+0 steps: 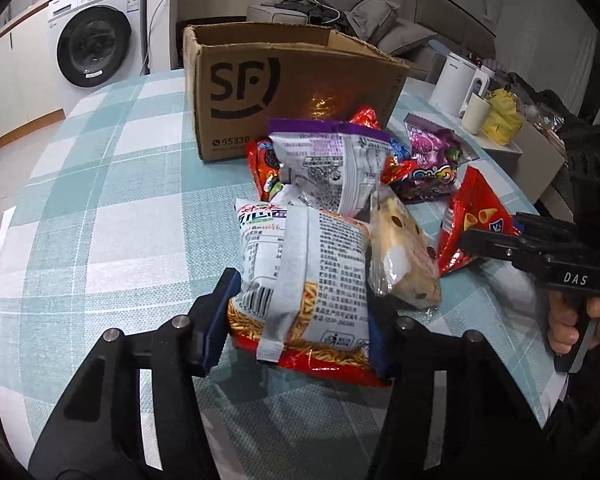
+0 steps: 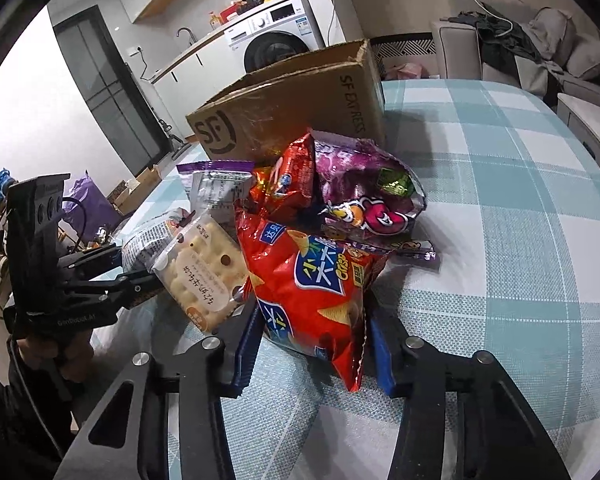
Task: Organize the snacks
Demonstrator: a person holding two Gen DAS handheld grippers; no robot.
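Note:
A pile of snack bags lies on the checked tablecloth in front of an open SF cardboard box [image 1: 284,92] [image 2: 300,112]. My left gripper [image 1: 296,320] is shut on a white and red noodle snack bag [image 1: 304,280], back side up. My right gripper [image 2: 312,344] is shut on the lower end of a red crisp bag [image 2: 312,292], also seen in the left wrist view [image 1: 472,224]. A clear biscuit pack [image 1: 404,256] [image 2: 200,268] lies between them. A purple-topped white bag [image 1: 332,168] and a purple candy bag [image 2: 368,196] lie nearer the box.
A white kettle [image 1: 456,80], a cream mug [image 1: 476,114] and a yellow bag [image 1: 502,114] stand at the table's far right. A washing machine [image 1: 96,40] stands beyond the table on the left. The tablecloth [image 2: 520,220] stretches to the right of the pile.

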